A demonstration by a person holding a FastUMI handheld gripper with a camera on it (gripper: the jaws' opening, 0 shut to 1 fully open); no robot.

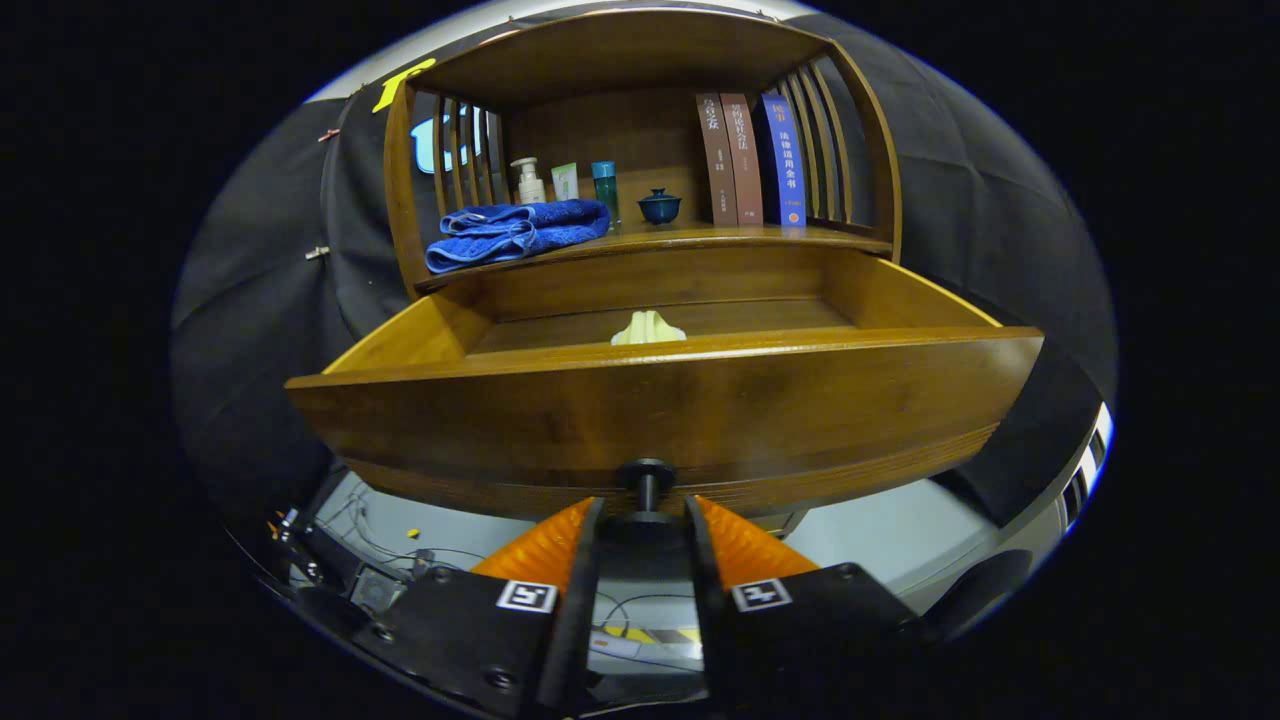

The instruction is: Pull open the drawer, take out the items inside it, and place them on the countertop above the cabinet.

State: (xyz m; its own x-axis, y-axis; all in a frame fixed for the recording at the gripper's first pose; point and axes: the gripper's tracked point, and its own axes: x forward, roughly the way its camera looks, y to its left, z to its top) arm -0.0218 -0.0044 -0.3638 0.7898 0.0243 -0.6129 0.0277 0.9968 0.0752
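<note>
Gripper point(646, 520) closed on the knob point(646, 478) of the open drawer point(660, 400), pale item point(648, 328) inside at 12 o'clock beyond the fingers.

Drawer point(660, 400) pulled out from wooden cabinet point(640, 60), front panel close ahead of gripper point(646, 520). Fingers either side of dark knob point(646, 478) on drawer front, w/ its outer end between fingertips; contact w/ fingers can't be confirmed. Inside drawer: pale cream item point(648, 328) just behind front edge, mostly hidden. Countertop point(720, 238) above drawer: folded blue towel point(515, 230) at left; behind it pump bottle point(528, 182), small tube point(565, 181), teal bottle point(604, 187). Dark lidded cup point(659, 206) mid. Three upright books point(750, 158) at right. Cables on floor point(400, 540) below.
</note>
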